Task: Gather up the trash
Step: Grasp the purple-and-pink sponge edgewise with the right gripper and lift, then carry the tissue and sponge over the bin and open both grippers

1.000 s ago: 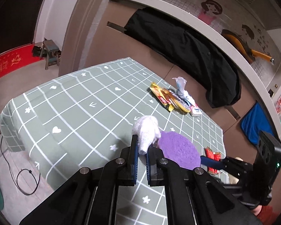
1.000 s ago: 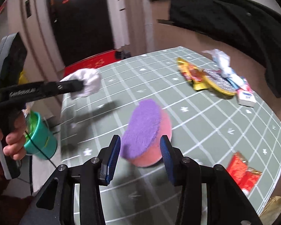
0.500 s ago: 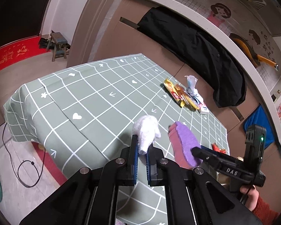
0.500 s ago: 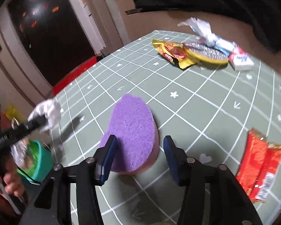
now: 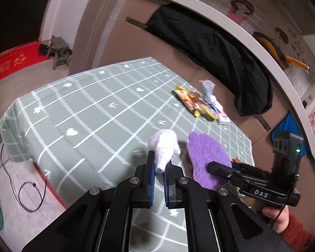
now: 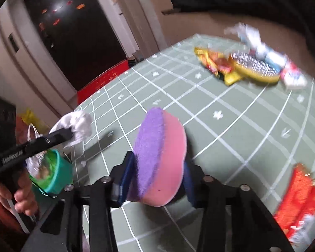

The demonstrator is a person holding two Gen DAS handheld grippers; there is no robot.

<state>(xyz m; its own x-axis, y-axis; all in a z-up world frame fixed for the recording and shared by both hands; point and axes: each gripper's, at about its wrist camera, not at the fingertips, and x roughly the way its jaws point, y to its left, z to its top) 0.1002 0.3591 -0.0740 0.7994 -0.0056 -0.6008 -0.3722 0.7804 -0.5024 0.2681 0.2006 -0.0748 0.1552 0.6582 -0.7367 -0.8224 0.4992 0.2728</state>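
Gripping a crumpled white tissue wad (image 5: 164,150): left gripper (image 5: 157,169), lower centre of the left wrist view, blue pads nearly together with the wad pinched between them and bulging above the tips. Same left gripper (image 6: 70,133) seen at left of the right wrist view, tissue wad (image 6: 76,124) at its tip, hand (image 6: 21,191) wrapped round the handle below.

Clamping a round sponge (image 6: 159,157), purple scouring face to the left, pink foam to the right: right gripper (image 6: 157,180), lower centre of the right wrist view, jaws just closed inward, blue pads pressed on both faces, sponge tilted on edge over the green checked tablecloth (image 6: 241,126). Same sponge (image 5: 208,159) at centre right of the left wrist view, right gripper (image 5: 212,166) reaching in from the right edge, tip against its purple face.

Lying toward the upper right of the right wrist view, well apart from the sponge: yellow snack wrapper (image 6: 222,67), silver-lined wrapper (image 6: 254,65), crumpled white-and-blue packaging (image 6: 260,46). Lying at lower right edge: red wrapper (image 6: 298,199), blurred.

Standing at lower left of the right wrist view, off the table edge: green waste bin (image 6: 52,174) with a plastic liner, contents unclear.

Hanging over the ledge, upper centre of the left wrist view: black garment (image 5: 210,48).
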